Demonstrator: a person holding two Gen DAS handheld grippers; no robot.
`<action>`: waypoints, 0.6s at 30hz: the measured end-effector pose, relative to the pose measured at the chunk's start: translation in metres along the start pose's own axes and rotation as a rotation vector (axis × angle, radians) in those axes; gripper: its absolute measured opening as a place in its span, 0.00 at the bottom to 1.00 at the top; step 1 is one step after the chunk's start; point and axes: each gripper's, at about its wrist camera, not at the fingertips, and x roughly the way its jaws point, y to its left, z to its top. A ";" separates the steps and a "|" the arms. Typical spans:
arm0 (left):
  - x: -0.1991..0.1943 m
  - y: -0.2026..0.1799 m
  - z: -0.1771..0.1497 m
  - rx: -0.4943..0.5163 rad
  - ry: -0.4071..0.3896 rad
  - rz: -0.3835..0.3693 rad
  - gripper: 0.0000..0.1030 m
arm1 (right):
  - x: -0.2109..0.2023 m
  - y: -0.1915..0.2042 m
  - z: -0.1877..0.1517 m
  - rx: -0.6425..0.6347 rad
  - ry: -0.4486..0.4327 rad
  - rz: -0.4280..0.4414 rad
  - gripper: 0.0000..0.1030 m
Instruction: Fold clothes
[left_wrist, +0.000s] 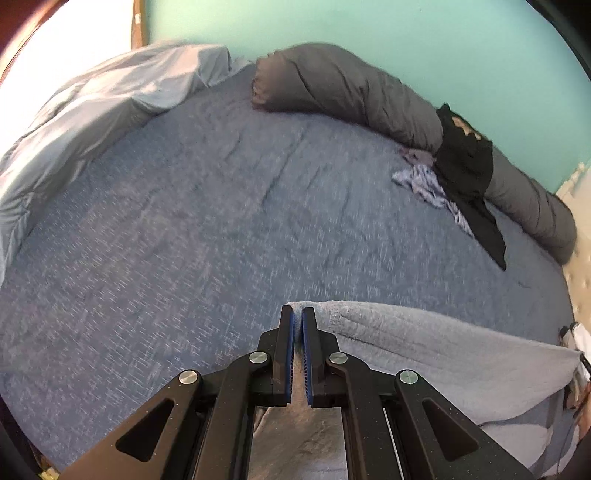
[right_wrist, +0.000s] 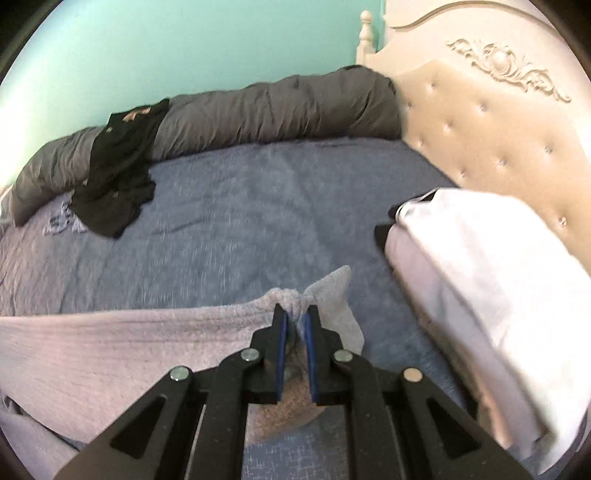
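Note:
A light grey knitted garment (left_wrist: 424, 343) hangs stretched between my two grippers above the blue bedspread (left_wrist: 184, 221). My left gripper (left_wrist: 298, 314) is shut on its left top corner. In the right wrist view my right gripper (right_wrist: 295, 314) is shut on the other corner of the same grey garment (right_wrist: 110, 343), which bunches between the pads. A black garment (left_wrist: 465, 177) (right_wrist: 118, 173) and a crumpled grey-white patterned cloth (left_wrist: 424, 181) lie at the far side of the bed.
A rolled dark grey duvet (left_wrist: 351, 92) (right_wrist: 258, 110) lies along the teal wall. A light grey pillow or sheet (left_wrist: 92, 110) sits at the left. A white pillow (right_wrist: 480, 277) lies by the cream tufted headboard (right_wrist: 498, 122).

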 end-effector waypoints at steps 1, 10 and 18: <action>-0.003 0.002 0.003 -0.007 -0.006 0.000 0.04 | -0.002 -0.001 0.006 0.003 -0.007 -0.003 0.08; 0.010 -0.009 0.047 -0.006 -0.013 -0.006 0.04 | 0.019 0.013 0.058 0.001 -0.027 -0.044 0.08; 0.052 -0.025 0.078 -0.018 -0.035 0.040 0.00 | 0.068 0.025 0.082 -0.010 -0.007 -0.077 0.08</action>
